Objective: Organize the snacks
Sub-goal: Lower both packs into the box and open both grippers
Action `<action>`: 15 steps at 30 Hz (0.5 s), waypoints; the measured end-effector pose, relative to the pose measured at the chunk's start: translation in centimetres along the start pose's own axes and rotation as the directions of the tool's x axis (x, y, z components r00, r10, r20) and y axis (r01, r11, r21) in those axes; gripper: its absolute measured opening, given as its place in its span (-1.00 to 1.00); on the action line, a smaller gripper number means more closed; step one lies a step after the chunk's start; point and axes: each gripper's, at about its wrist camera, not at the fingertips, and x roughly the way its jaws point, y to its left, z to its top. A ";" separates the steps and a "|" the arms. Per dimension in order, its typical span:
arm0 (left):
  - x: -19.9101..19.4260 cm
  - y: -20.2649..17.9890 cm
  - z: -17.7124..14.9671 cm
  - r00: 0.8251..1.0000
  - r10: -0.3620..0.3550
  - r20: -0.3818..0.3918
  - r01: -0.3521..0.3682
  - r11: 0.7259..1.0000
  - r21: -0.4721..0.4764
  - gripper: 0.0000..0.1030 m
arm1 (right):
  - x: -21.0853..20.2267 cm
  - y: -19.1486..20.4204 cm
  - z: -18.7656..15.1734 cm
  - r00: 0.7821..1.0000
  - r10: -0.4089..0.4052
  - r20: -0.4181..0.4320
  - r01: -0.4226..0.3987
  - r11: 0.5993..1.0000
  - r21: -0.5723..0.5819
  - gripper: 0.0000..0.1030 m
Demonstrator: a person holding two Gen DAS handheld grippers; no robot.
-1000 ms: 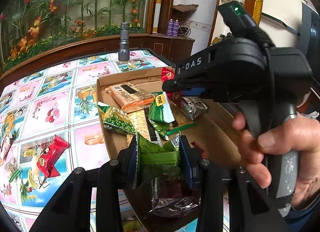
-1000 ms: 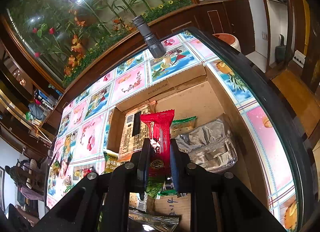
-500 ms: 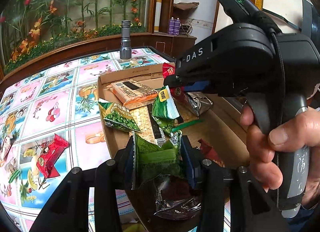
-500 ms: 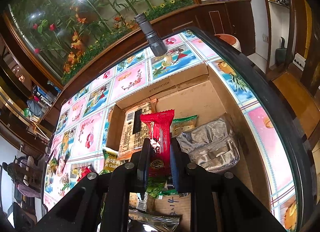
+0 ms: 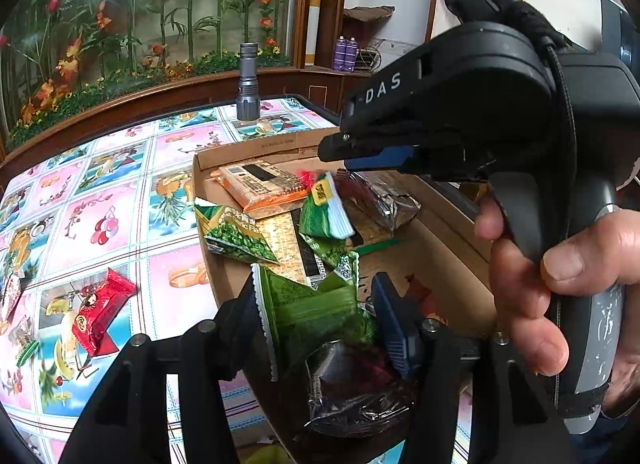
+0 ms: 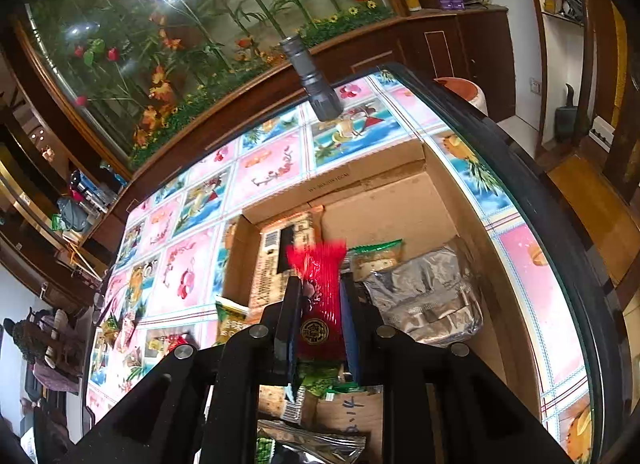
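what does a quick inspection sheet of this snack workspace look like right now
surface: table with a glossy pink and blue picture-tile cover.
job's things: open brown cardboard box holding an orange-edged flat packet, a crinkled silver foil bag and green pouches; a red foil packet lies on the table outside the box.
clutter: grey metal flashlight standing upright beyond the box.
grippers: left gripper holds a green serrated-edge packet above the box; right gripper is shut on a red ribbed packet.
cables: black cord on the right gripper's body.
surroundings: bamboo and flower mural, dark wooden cabinets.
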 end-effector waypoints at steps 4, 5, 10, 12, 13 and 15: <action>-0.5 0.2 0.2 1.000 0.008 0.019 -0.007 1.000 -0.005 0.17 | -0.7 0.1 0.1 0.999 0.013 0.034 -0.013 1.000 0.004 -0.58; -0.7 0.4 0.2 1.000 0.005 0.023 -0.005 1.000 -0.009 0.18 | -0.9 0.0 0.2 0.999 0.014 0.045 -0.014 1.000 0.008 -0.58; -2.1 1.1 0.7 0.998 0.019 0.065 -0.018 1.000 -0.013 0.23 | -1.3 -0.4 0.4 0.997 0.015 0.071 -0.017 0.999 0.033 -0.58; -2.6 1.6 0.9 0.997 0.024 0.073 -0.023 1.000 -0.017 0.25 | -1.4 -0.3 0.4 0.997 0.018 0.073 -0.021 0.999 0.030 -0.58; -2.7 1.7 0.9 0.997 0.029 0.076 -0.028 0.999 -0.018 0.26 | -1.3 -0.2 0.4 0.997 0.020 0.074 -0.022 0.999 0.032 -0.58; -3.1 2.3 1.0 0.996 0.041 0.080 -0.039 0.999 -0.028 0.27 | -1.3 -0.1 0.4 0.997 0.021 0.072 -0.023 0.999 0.027 -0.58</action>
